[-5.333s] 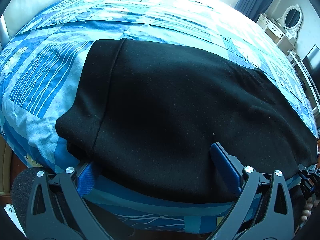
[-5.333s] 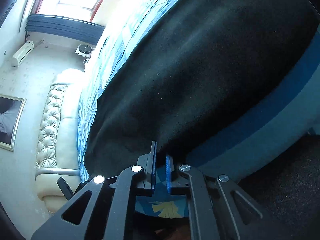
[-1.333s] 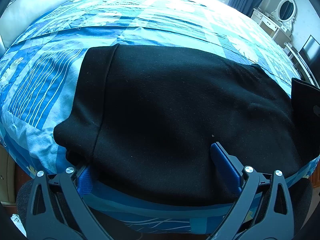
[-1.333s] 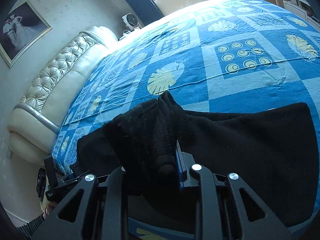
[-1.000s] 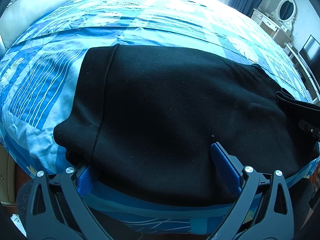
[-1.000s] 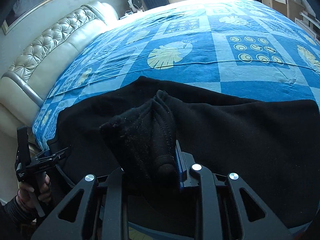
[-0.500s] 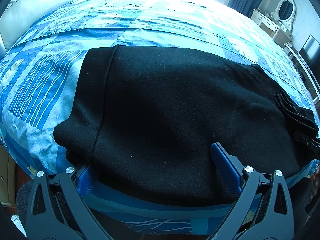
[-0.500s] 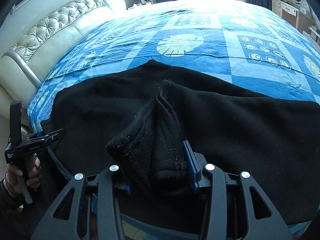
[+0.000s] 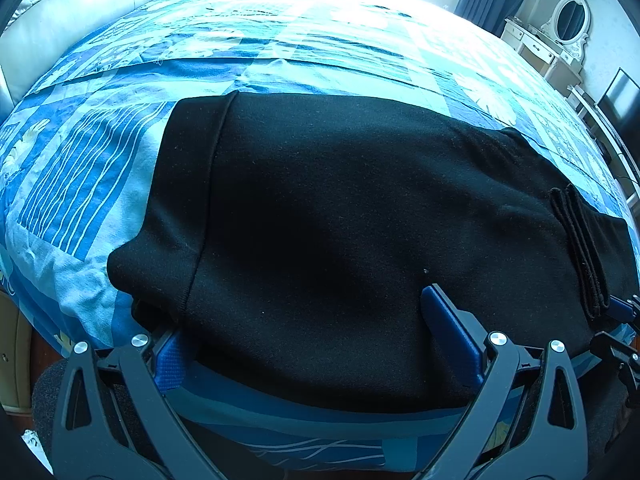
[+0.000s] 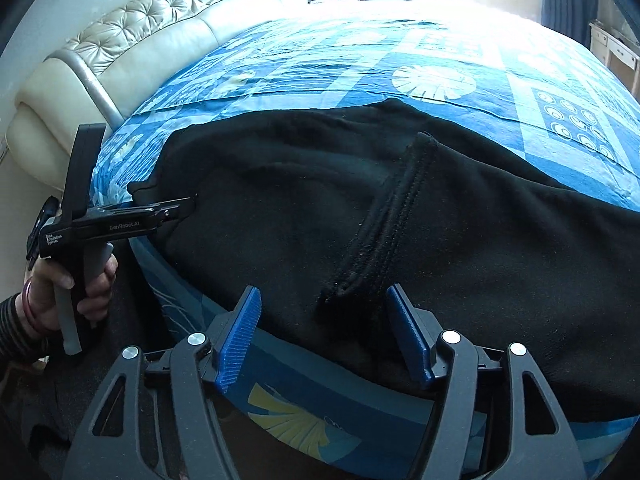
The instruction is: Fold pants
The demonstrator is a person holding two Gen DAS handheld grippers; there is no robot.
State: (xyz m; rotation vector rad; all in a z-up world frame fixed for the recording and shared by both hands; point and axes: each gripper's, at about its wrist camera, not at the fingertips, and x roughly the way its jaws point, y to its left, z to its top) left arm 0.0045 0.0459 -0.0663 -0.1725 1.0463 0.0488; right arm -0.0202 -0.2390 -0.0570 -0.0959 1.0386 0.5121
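Black pants [image 9: 340,216] lie flat near the front edge of a blue patterned bed; they also show in the right wrist view [image 10: 460,216]. The leg cuffs [image 10: 384,216] lie folded over onto the upper part, seen at the right in the left wrist view [image 9: 580,248]. My left gripper [image 9: 304,320] is open, its jaws wide apart at the pants' near edge by the waistband [image 9: 180,216]. My right gripper [image 10: 324,332] is open, its blue pads either side of the cuff end without touching it. The left gripper also shows in the right wrist view [image 10: 176,208].
A blue patchwork bedspread [image 9: 280,48] covers the bed. A cream tufted headboard [image 10: 160,12] runs along the left. A white dresser with an oval mirror [image 9: 568,20] stands at the far right. The bed's front edge [image 10: 320,420] is just under both grippers.
My right gripper carried the cuffs over onto the pants, then opened and let them go. The cuffs now lie flat. The left gripper has stayed in place and open.
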